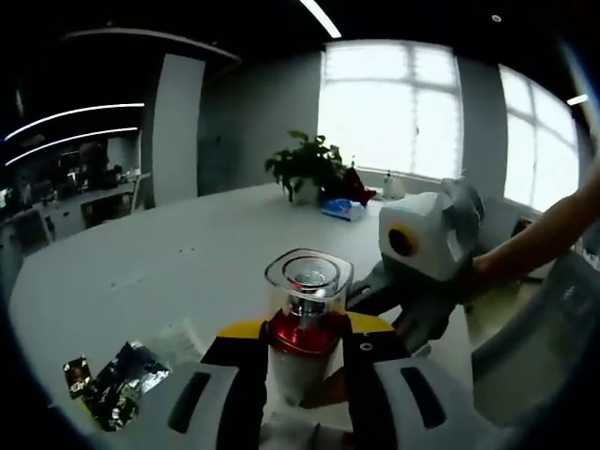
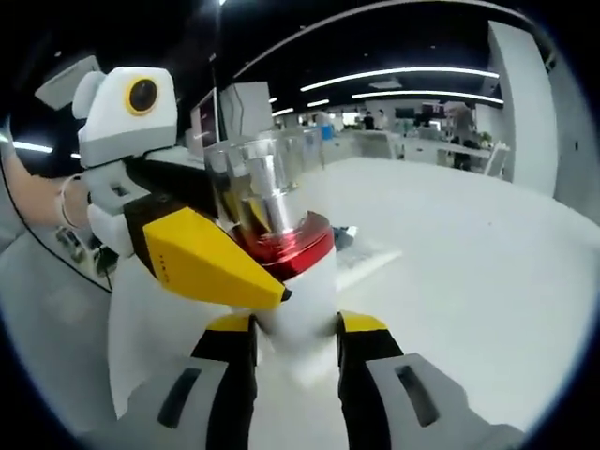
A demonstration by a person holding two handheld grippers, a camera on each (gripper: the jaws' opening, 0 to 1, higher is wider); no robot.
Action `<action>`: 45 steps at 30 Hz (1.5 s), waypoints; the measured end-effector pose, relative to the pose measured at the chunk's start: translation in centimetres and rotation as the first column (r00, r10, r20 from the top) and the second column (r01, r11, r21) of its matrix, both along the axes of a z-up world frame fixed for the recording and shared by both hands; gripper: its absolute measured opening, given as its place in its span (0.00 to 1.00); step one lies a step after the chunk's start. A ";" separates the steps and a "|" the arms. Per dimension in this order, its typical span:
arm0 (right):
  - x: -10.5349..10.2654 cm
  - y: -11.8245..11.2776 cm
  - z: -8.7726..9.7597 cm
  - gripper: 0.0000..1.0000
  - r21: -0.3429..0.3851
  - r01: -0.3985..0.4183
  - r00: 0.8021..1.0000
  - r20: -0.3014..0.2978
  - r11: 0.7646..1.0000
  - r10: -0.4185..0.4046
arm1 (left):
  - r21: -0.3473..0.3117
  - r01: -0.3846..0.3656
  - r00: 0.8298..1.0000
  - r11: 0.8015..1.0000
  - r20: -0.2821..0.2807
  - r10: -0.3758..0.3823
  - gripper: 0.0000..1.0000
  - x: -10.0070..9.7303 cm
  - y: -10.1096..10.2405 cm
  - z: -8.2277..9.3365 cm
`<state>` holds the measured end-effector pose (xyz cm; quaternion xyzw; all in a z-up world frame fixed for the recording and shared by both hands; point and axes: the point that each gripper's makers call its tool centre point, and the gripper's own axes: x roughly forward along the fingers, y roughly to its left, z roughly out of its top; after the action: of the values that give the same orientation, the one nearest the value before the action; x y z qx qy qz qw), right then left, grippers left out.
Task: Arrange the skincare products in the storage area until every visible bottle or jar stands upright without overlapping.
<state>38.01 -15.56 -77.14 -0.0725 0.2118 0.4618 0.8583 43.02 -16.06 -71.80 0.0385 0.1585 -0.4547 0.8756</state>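
Over a big white table (image 1: 169, 253), both the left gripper (image 1: 305, 361) and right gripper (image 2: 295, 342) squeeze one bottle (image 1: 305, 314).

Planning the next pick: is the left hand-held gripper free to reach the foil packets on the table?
Probably not yet: the left hand-held gripper is shut on the bottle. The foil packets lie unobstructed on the table.
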 end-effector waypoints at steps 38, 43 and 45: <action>-2.2 -1.0 1.3 0.70 -0.076 0.002 1.000 -0.010 0.997 -0.003 | 0.080 -0.006 1.000 0.997 -0.005 0.006 0.64 -7.6 2.6 1.1; -3.0 -1.3 1.5 0.78 -0.094 0.019 0.999 -0.025 0.995 -0.022 | 0.122 -0.049 0.998 0.991 -0.020 0.052 0.76 -7.9 6.0 0.6; -3.2 -1.3 1.3 0.80 -0.102 0.025 0.999 -0.042 0.994 -0.030 | 0.142 -0.052 0.998 0.989 -0.034 0.058 0.81 -8.4 6.7 0.3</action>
<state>34.82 -16.89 -75.88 -0.1031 0.2546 0.4400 0.8549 34.59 -9.37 -71.49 0.0871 0.2079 -0.4188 0.8797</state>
